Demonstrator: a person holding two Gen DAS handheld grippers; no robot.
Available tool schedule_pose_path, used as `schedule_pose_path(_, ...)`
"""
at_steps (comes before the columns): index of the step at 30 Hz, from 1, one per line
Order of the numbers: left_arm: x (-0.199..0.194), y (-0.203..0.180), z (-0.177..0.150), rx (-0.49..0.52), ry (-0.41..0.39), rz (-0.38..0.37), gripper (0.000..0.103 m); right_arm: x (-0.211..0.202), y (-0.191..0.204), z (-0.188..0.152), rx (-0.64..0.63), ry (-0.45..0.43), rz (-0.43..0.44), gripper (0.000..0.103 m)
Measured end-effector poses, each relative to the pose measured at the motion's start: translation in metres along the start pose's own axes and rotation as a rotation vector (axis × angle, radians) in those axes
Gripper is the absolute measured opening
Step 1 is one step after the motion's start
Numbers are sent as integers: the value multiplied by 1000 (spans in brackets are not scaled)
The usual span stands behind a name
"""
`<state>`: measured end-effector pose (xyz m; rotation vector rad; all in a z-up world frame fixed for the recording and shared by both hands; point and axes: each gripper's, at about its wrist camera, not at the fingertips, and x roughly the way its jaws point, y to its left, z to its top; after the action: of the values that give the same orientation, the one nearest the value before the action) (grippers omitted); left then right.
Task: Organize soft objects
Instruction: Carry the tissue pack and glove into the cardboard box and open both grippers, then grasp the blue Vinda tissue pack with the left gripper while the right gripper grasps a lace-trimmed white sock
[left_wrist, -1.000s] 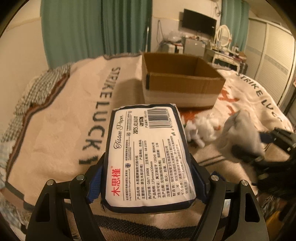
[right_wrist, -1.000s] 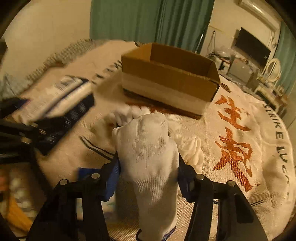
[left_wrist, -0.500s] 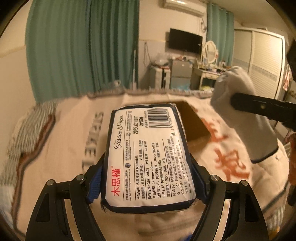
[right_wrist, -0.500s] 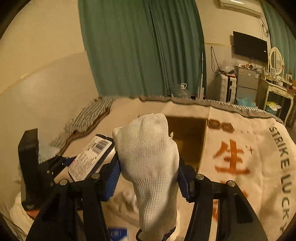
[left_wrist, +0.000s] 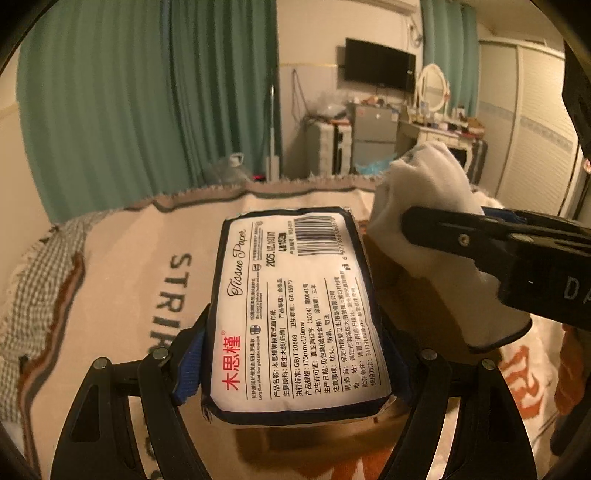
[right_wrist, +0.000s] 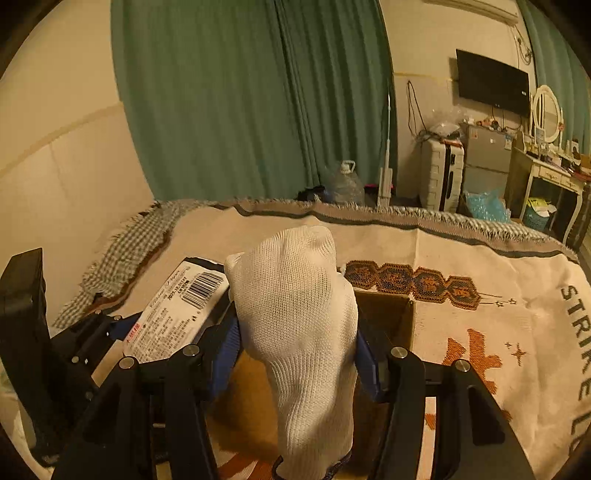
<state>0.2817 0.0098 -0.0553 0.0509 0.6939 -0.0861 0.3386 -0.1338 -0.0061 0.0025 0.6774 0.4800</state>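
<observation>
My left gripper (left_wrist: 295, 362) is shut on a white tissue pack (left_wrist: 295, 306) with a dark blue border and printed label; it also shows in the right wrist view (right_wrist: 173, 314). My right gripper (right_wrist: 295, 350) is shut on a white knit glove (right_wrist: 299, 317), which shows at the right of the left wrist view (left_wrist: 424, 206). Both are held over the open cardboard box (right_wrist: 388, 314), whose brown inside shows below them (left_wrist: 417, 306). The two grippers are side by side, tissue pack on the left of the glove.
The box stands on a bed covered by a cream blanket (right_wrist: 480, 266) with orange characters and dark lettering. Green curtains (right_wrist: 240, 110), a suitcase (right_wrist: 441, 173), a dresser with mirror (right_wrist: 546, 162) and a wall television (right_wrist: 491, 85) stand beyond the bed.
Both grippers have risen from the blanket and moved forward with their loads to above the box. The box, earlier ahead of them, now lies beneath.
</observation>
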Motion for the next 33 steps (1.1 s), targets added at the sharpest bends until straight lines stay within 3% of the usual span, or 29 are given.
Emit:
schedule_pose_path(5, 16, -11, -6, 29, 22, 9, 82, 36, -20, -5, 47, 18, -10, 55)
schedule_pose_path(10, 15, -16, -3, 35, 3, 6, 84, 46, -32, -8, 70, 19, -18, 60)
schedule_pose_path(12, 9, -16, 0, 35, -2, 8, 90, 42, -34, -8, 73, 12, -22, 73)
schedule_pose_path(14, 2, -16, 5, 33, -3, 28, 92, 33, -35, -7, 79, -8, -33, 77)
schedule_pose_path(19, -41, -13, 19, 18, -44, 78, 92, -14, -29, 4, 68, -58, -52, 79)
schedule_pose_path(25, -119, -17, 30, 3, -138, 88, 92, -104, -15, 15, 26, -144, -92, 83)
schedule_pose_path(29, -162, -24, 21, 0, -187, 105, 97, -164, -4, 9, -11, -191, -108, 90)
schedule_pose_path(33, -184, -28, 1, -10, -175, 94, 97, -208, 8, -11, -59, -205, -123, 99)
